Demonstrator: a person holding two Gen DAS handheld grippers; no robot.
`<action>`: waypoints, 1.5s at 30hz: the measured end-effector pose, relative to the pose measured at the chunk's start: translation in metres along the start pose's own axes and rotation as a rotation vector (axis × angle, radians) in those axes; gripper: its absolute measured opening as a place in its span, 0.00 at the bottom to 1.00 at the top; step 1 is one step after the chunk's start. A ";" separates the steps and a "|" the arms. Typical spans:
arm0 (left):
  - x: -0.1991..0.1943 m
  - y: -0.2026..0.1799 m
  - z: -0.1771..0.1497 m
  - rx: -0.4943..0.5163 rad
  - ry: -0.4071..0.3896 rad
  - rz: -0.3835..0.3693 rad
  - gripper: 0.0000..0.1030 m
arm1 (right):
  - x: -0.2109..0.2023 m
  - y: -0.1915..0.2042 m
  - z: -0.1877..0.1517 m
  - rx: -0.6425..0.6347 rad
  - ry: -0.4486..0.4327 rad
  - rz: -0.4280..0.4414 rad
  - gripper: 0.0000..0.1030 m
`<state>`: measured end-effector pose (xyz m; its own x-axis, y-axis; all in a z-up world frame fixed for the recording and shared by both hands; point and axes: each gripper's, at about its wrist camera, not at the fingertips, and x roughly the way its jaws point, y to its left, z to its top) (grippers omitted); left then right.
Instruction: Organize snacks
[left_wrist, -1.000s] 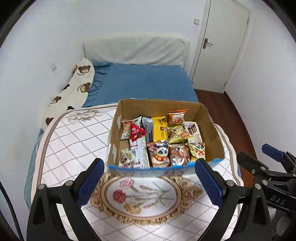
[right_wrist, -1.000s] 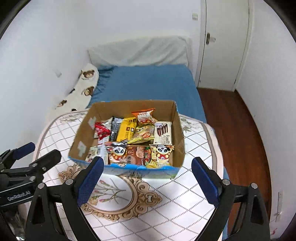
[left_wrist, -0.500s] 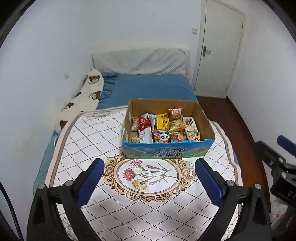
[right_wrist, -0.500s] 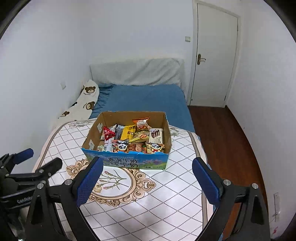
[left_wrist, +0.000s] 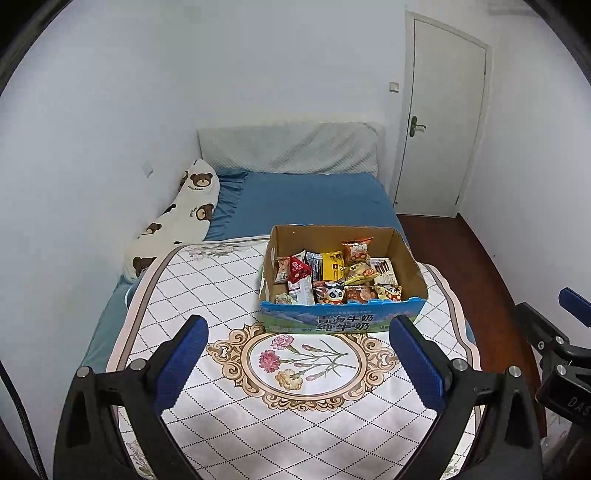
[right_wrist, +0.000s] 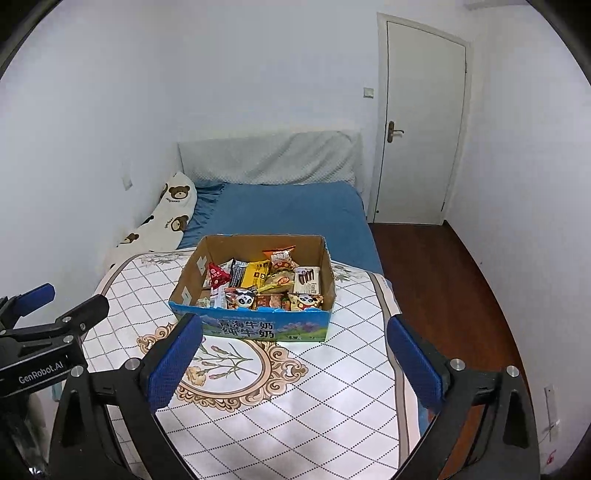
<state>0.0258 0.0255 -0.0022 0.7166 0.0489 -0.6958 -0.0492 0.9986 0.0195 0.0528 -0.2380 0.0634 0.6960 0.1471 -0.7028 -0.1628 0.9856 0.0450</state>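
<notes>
An open cardboard box (left_wrist: 343, 319) with a blue printed front stands on the patterned white cloth (left_wrist: 221, 295). It holds several snack packets (left_wrist: 334, 275), among them a yellow one, a red one and panda-printed ones. The box also shows in the right wrist view (right_wrist: 255, 328), with its snacks (right_wrist: 266, 284). My left gripper (left_wrist: 299, 354) is open and empty, well in front of the box. My right gripper (right_wrist: 295, 350) is open and empty, also in front of the box. Each gripper shows at the edge of the other's view.
The cloth covers the near part of a bed with a blue sheet (left_wrist: 306, 199). A bear-print pillow (left_wrist: 177, 221) lies along the left wall. A white door (left_wrist: 439, 122) and wooden floor (left_wrist: 480, 266) are at the right.
Both grippers have pulled back and up from the box, which now looks smaller and farther. Both stay open and empty.
</notes>
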 end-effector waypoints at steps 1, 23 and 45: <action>0.003 -0.001 0.000 0.001 0.001 0.002 0.98 | 0.004 0.000 0.001 0.001 -0.002 -0.002 0.99; 0.128 -0.013 0.035 0.014 0.061 0.021 1.00 | 0.142 0.000 0.028 0.041 0.054 -0.045 0.99; 0.182 -0.017 0.032 0.029 0.155 0.022 1.00 | 0.196 -0.004 0.020 0.036 0.138 -0.092 0.99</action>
<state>0.1792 0.0180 -0.1066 0.5992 0.0689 -0.7976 -0.0418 0.9976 0.0547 0.2039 -0.2113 -0.0603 0.6037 0.0454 -0.7959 -0.0757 0.9971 -0.0006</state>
